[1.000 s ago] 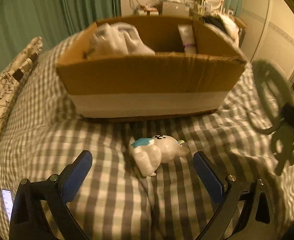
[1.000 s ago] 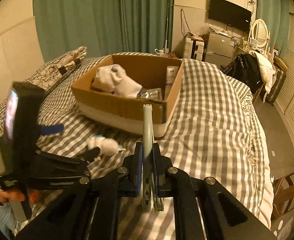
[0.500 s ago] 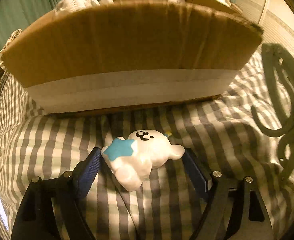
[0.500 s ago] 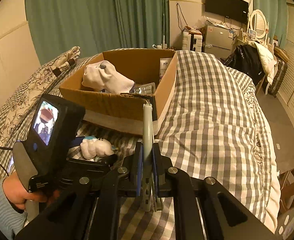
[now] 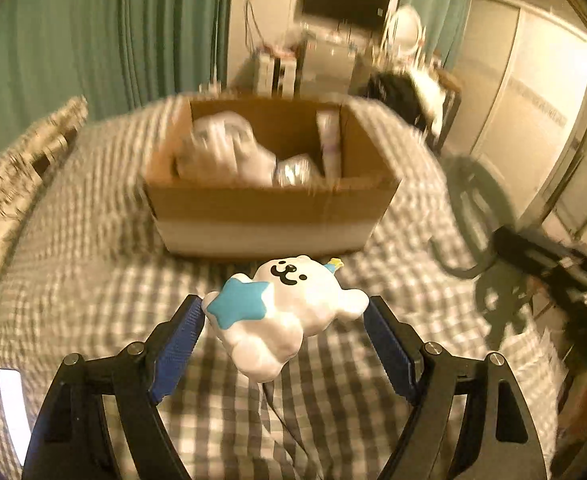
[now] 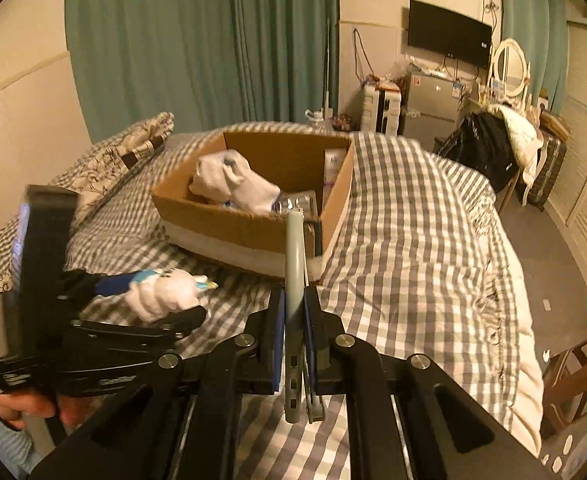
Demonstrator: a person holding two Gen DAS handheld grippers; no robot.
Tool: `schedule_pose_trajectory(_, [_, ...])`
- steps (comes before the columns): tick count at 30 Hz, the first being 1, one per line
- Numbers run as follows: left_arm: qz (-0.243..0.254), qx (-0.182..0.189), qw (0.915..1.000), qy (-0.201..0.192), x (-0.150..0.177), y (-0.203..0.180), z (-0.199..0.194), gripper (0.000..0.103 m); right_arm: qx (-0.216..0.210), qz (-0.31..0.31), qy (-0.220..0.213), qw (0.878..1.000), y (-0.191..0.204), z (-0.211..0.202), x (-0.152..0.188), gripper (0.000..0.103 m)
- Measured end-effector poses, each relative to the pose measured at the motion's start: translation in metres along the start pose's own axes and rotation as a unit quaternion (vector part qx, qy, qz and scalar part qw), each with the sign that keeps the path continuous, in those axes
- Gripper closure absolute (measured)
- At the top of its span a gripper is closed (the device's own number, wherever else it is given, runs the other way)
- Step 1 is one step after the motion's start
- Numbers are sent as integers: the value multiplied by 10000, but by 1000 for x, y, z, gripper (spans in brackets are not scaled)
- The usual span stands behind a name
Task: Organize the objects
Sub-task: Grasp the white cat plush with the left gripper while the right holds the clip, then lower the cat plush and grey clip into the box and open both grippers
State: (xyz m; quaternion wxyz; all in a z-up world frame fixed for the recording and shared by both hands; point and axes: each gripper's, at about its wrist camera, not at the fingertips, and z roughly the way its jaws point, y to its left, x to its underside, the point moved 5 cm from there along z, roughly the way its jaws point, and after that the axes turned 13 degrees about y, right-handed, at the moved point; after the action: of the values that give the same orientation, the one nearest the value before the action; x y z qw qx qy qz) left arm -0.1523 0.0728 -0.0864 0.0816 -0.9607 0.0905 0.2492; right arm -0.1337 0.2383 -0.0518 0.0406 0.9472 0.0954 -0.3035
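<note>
My left gripper [image 5: 283, 320] is shut on a white plush toy [image 5: 293, 312] with a blue star and holds it lifted above the checked bedspread, short of the cardboard box [image 5: 269, 208]. The toy also shows in the right wrist view [image 6: 165, 292]. My right gripper [image 6: 294, 320] is shut on a grey-green ring-shaped holder [image 6: 294, 264], seen edge-on; it shows at the right of the left wrist view [image 5: 473, 216]. The box [image 6: 253, 232] holds white socks [image 6: 233, 182], a foil pack and a tube.
The bed [image 6: 413, 220] has a patterned pillow [image 6: 121, 156] at the left. A dresser, fridge and TV [image 6: 449, 38] stand behind. A wooden stool [image 6: 577, 368] is at the bed's right edge, and a lit phone [image 5: 11, 408] lies on the bedspread.
My left gripper closed on the plush toy and lifted it up and back from the box. My right gripper kept its hold on the holder and stayed nearly in place.
</note>
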Motion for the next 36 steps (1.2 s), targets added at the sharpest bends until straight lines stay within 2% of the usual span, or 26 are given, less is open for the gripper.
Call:
schedule_pose_trajectory(6, [-45, -6, 9971, -762, -39, 8, -60, 20, 52, -209, -364, 9991, 14, -37, -20, 95])
schedule_pose_trajectory(9, [-12, -25, 9949, -1012, -58, 9, -77, 20, 50, -301, -559, 9980, 19, -51, -37, 95])
schedule_pose_trajectory(14, [-18, -115, 9912, -1315, -92, 13, -93, 20, 17, -395, -799, 9960, 21, -59, -71, 95])
schedule_pose_trajectory(18, [-93, -134, 9897, -1420, -123, 18, -90, 20, -17, -390, -944, 9948, 15, -53, -108, 95])
schedule_pose_trajectory(23, [-177, -230, 9894, -1421, -159, 29, -62, 20, -145, -300, -939, 9950, 4, -29, -149, 95])
schedule_pose_trajectory(27, [-273, -264, 9915, -1244, -177, 42, -23, 20, -171, -238, -763, 9967, -3, 10, -178, 95])
schedule_pose_trajectory(32, [-291, -318, 9952, -882, -183, 56, 33, 20, -183, -122, -424, 9989, -13, 66, -195, 95])
schedule_pose_trajectory(36, [-331, -288, 9967, -680, -180, 63, 63, 19, -214, -55, -199, 9996, -19, 102, -191, 95])
